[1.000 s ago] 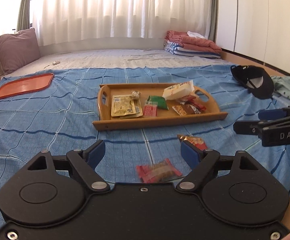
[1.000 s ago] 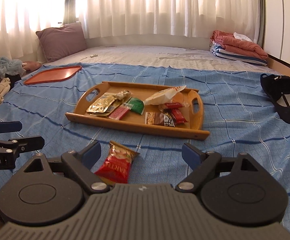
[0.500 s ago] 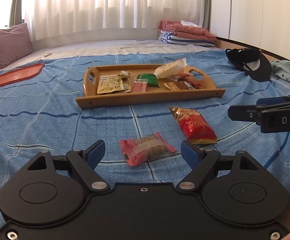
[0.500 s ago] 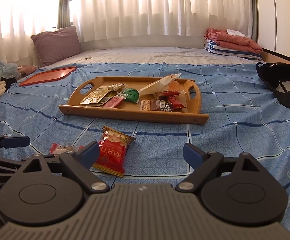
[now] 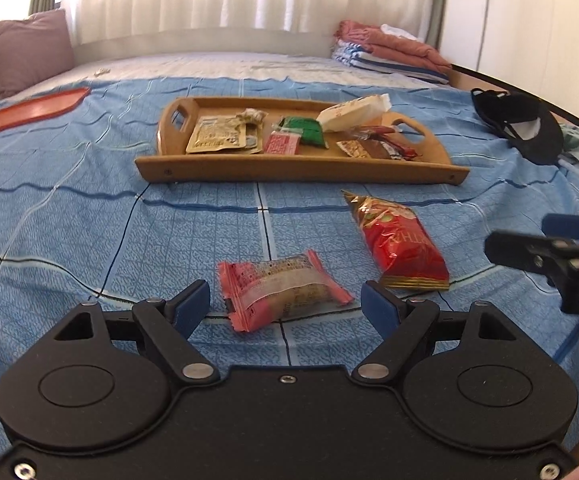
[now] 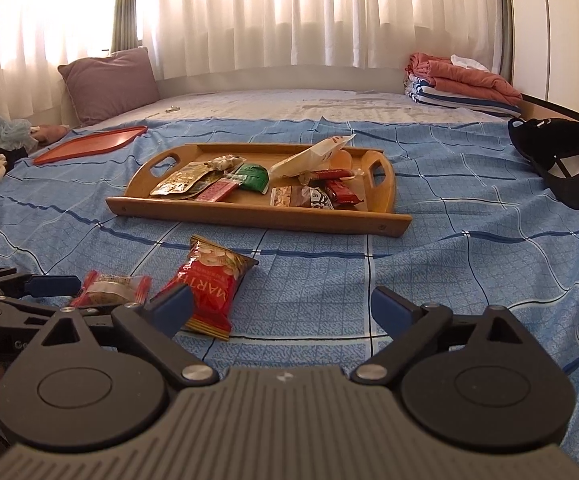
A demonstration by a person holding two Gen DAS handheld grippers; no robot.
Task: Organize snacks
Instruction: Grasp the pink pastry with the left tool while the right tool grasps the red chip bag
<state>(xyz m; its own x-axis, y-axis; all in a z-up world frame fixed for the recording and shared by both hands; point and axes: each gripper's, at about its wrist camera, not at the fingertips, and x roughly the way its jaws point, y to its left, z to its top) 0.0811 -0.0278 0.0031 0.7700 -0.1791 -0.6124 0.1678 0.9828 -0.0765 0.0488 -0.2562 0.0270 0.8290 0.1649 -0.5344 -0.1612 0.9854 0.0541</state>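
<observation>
A wooden tray (image 5: 297, 170) (image 6: 249, 212) holding several snack packets sits mid-bed on the blue blanket. Nearer to me lie a pink-wrapped snack (image 5: 285, 292) (image 6: 109, 288) and a red snack bag (image 5: 399, 240) (image 6: 209, 284). My left gripper (image 5: 285, 306) is open low over the blanket, and the pink snack lies between its blue pads without touching them. My right gripper (image 6: 281, 308) is open, its jaws still opening. The red bag lies just ahead of its left finger (image 6: 171, 308), and nothing is pressed between the pads. Each gripper shows at the edge of the other's view.
An orange tray (image 6: 89, 146) lies far left beside a purple pillow (image 6: 109, 84). A black cap (image 6: 561, 164) rests at the right edge of the bed, and folded towels (image 6: 461, 84) are at the back right. Loose clothes lie at the left edge.
Both grippers have sunk toward the blanket. The pink snack now sits between the left fingers, the red bag is closer to the right gripper, and the right jaws stand a little wider.
</observation>
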